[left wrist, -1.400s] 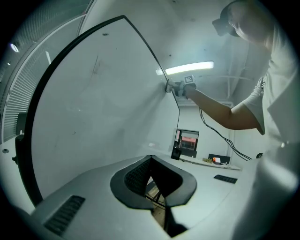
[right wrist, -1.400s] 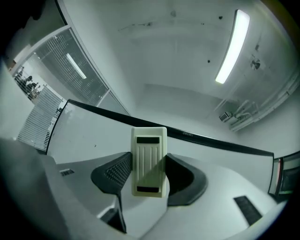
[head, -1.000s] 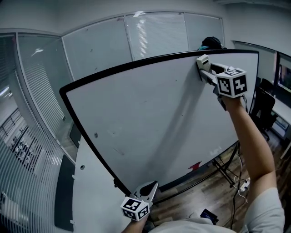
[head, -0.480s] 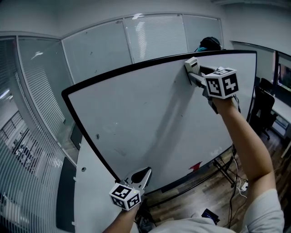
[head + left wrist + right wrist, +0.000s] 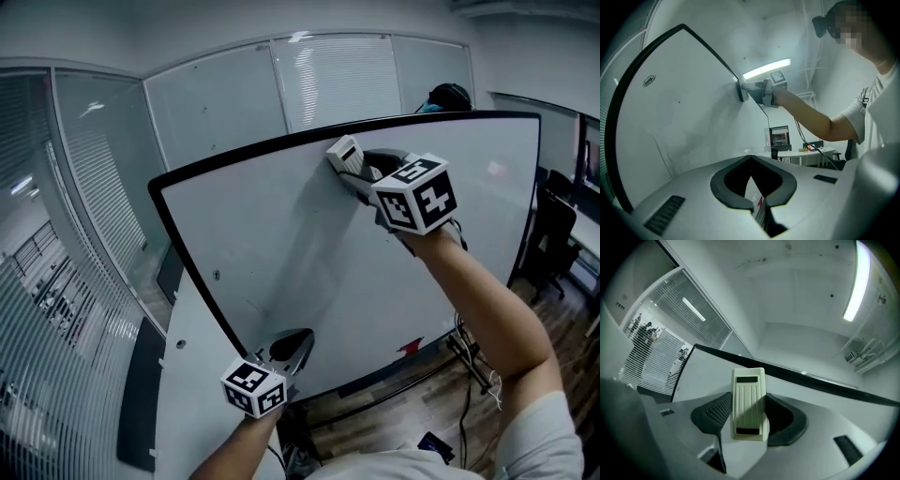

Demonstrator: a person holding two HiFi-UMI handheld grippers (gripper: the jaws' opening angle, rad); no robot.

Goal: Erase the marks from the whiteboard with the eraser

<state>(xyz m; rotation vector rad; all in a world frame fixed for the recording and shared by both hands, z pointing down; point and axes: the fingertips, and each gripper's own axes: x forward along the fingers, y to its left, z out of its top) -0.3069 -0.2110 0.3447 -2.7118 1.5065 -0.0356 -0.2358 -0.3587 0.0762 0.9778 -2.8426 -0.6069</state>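
Cream ribbed plastic eraser (image 5: 749,401) sits clamped between the dark padded jaws of the right gripper (image 5: 354,171), its face pressed against the white, black-framed whiteboard (image 5: 281,244) just under the top edge. Over the last second this gripper has swept the eraser leftward along that upper edge, from near the right corner to about the middle. The top band therefore looks wiped, and the stroke seems to be heading on toward the left. The left gripper (image 5: 289,350) hangs low by the near bottom edge of the board, jaws together with nothing between them. It has barely shifted and takes no part in the wiping. What remains, as far as I can judge, is a small dark scribble (image 5: 649,80) near the board's left side, faint streaks lower down, and a small red patch (image 5: 405,346) by the bottom edge, all well apart from the eraser.
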